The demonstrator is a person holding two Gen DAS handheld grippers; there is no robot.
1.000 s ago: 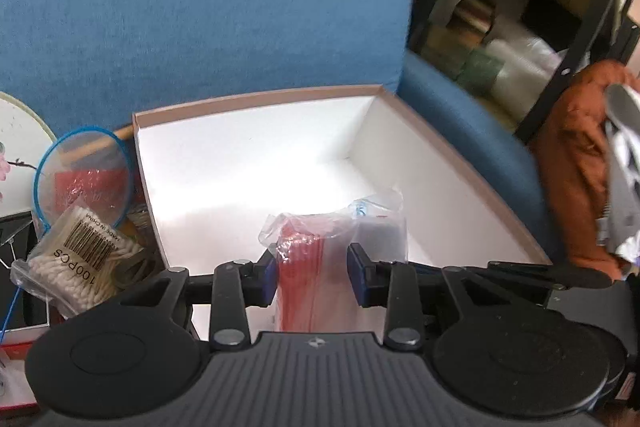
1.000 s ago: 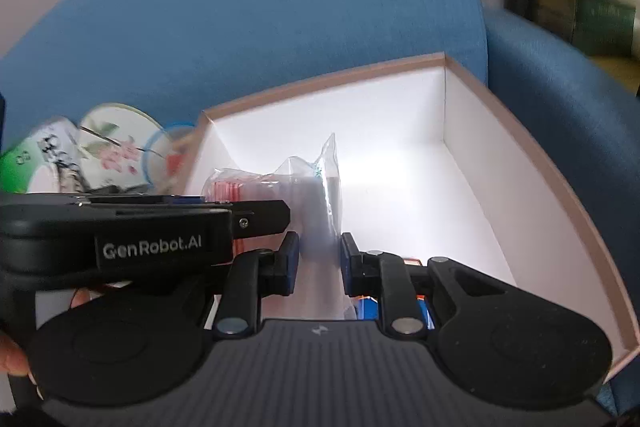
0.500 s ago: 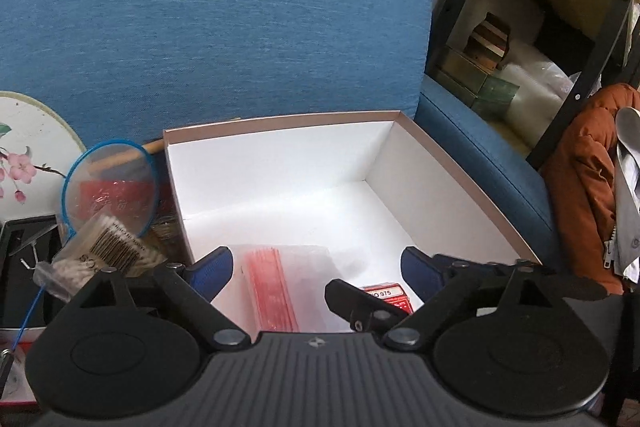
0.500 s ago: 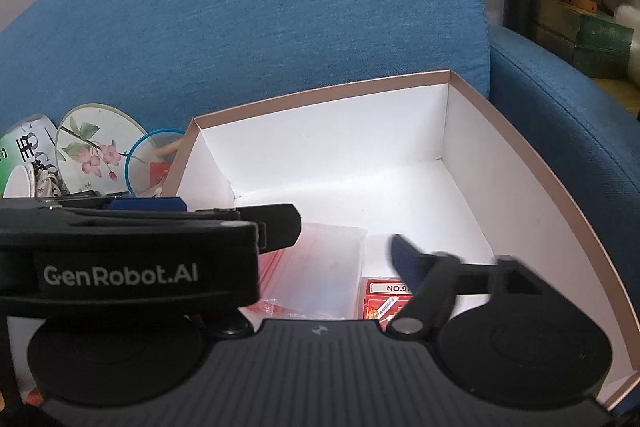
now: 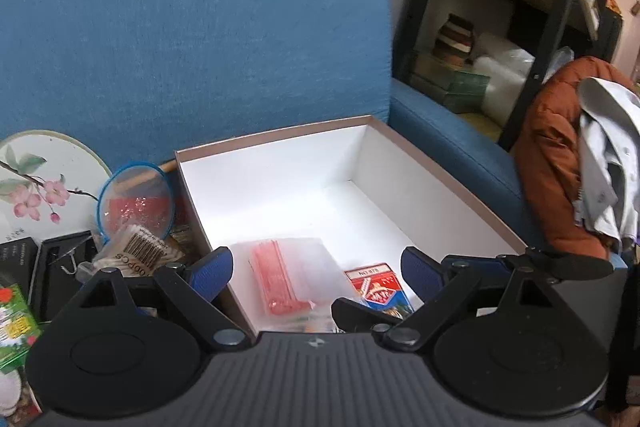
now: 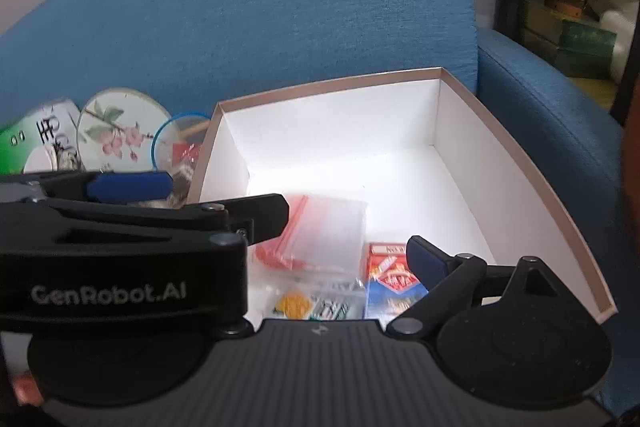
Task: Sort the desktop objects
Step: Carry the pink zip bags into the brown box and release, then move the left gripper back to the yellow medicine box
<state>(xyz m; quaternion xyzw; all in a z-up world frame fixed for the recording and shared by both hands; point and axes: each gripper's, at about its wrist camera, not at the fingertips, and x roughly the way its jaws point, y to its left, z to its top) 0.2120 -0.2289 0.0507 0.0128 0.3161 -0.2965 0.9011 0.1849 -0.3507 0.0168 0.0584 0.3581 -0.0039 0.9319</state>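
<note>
Box [image 5: 440,171] holds bag [image 5: 296,271]; swabs [image 5: 132,255], fan [image 5: 44,179] beside.

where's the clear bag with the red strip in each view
Left wrist view: the clear bag lies flat on the floor of the white box, low centre, left of the red card pack.
Right wrist view: the same bag sits low centre in the box, partly behind the black arm of the left claw.
Shared landmark: the flower fan, left of the box in both.
</note>
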